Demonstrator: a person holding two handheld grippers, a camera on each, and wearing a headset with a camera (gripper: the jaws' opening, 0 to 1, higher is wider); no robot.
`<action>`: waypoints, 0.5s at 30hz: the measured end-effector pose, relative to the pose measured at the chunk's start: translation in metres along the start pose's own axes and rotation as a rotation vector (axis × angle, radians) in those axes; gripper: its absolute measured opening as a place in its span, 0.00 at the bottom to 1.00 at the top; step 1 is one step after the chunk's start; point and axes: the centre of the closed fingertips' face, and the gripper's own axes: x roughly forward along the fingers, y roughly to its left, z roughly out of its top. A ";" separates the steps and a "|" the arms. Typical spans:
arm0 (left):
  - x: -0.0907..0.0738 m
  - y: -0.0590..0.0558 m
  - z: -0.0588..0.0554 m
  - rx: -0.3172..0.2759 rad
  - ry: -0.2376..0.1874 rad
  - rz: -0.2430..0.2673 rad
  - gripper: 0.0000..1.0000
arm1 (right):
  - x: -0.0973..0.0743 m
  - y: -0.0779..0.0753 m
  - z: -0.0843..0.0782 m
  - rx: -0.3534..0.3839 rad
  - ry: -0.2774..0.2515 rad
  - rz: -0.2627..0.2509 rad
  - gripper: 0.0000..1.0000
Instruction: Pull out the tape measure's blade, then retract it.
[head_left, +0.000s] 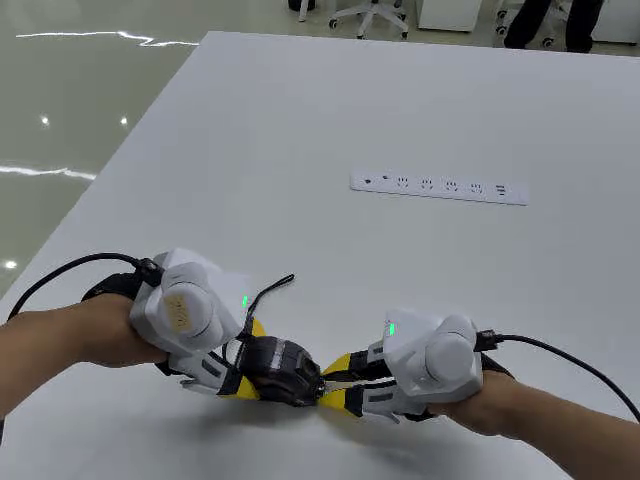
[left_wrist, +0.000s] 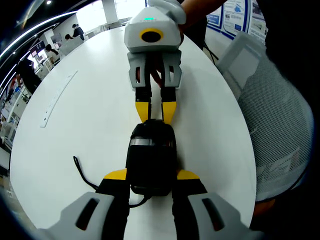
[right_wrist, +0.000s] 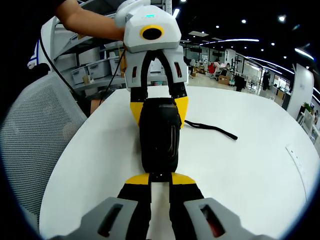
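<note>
A black tape measure (head_left: 283, 368) lies low over the white table (head_left: 400, 120) between both grippers. My left gripper (head_left: 250, 362) is shut on its case from the sides; its yellow tips clamp the body (left_wrist: 150, 155) in the left gripper view. From the opposite side, my right gripper (head_left: 335, 383) has its yellow tips pinched together at the case's blade mouth, shut on the blade's end hook (right_wrist: 159, 175). No length of blade shows between case and tips. The case's black wrist strap (right_wrist: 210, 128) trails on the table.
A white power strip (head_left: 438, 187) lies farther back on the table. A grey mesh chair (left_wrist: 270, 100) stands at the near table edge. Cables (head_left: 560, 355) run from both grippers. Office chairs and a person stand beyond the far edge.
</note>
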 end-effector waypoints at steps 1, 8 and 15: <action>0.000 0.000 0.000 0.000 0.001 -0.001 0.27 | 0.000 0.000 0.000 -0.007 0.002 0.004 0.11; 0.000 0.000 -0.001 -0.002 0.008 0.000 0.27 | 0.000 0.001 0.000 -0.041 0.014 0.025 0.10; 0.000 0.000 -0.001 -0.019 0.016 0.003 0.27 | -0.001 0.002 -0.001 -0.048 0.013 0.020 0.10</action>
